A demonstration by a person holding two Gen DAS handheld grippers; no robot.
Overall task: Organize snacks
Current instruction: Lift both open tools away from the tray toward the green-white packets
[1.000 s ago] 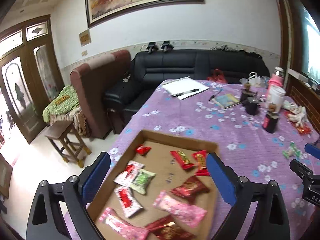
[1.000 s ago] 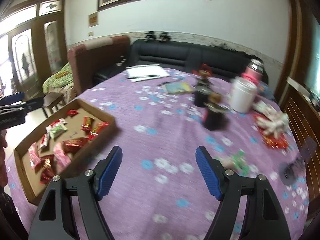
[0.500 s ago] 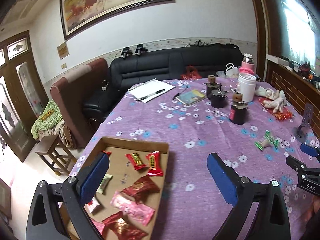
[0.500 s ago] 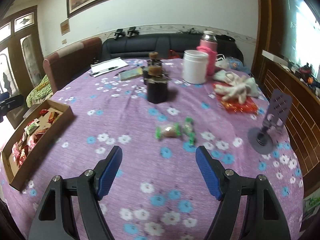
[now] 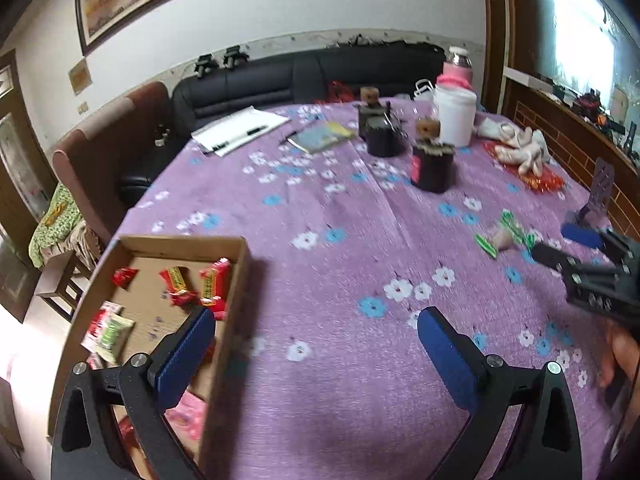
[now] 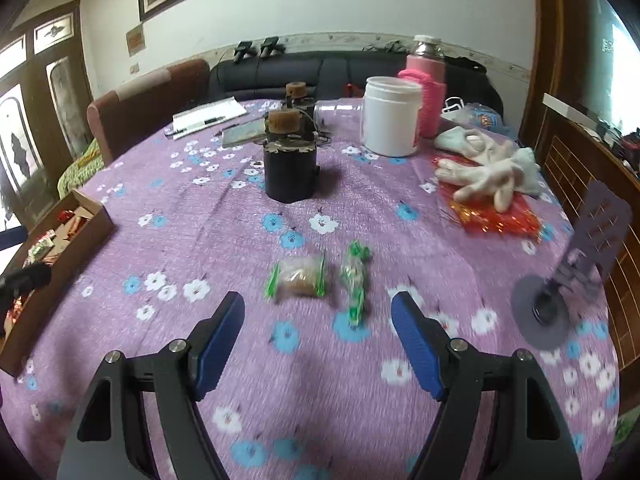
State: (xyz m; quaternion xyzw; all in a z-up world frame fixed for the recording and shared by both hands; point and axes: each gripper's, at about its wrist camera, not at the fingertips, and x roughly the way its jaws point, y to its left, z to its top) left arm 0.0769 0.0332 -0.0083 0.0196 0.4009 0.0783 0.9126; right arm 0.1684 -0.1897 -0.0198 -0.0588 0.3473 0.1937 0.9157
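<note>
Two green-ended wrapped snacks lie loose on the purple flowered cloth: a squarish one and a long one; they also show in the left wrist view. My right gripper is open and empty, just short of them. A cardboard tray at the table's left edge holds several red, pink and green snack packets. My left gripper is open and empty, its left finger over the tray's right wall. The right gripper also shows in the left wrist view.
Beyond the snacks stand a dark jar with a cork lid, a white tub and a pink flask. White gloves lie on a red packet at the right. A purple phone stand is near the right edge.
Both grippers have swung right. The right one has closed in on the two green snacks. The left one has left the tray and now points across the table.
</note>
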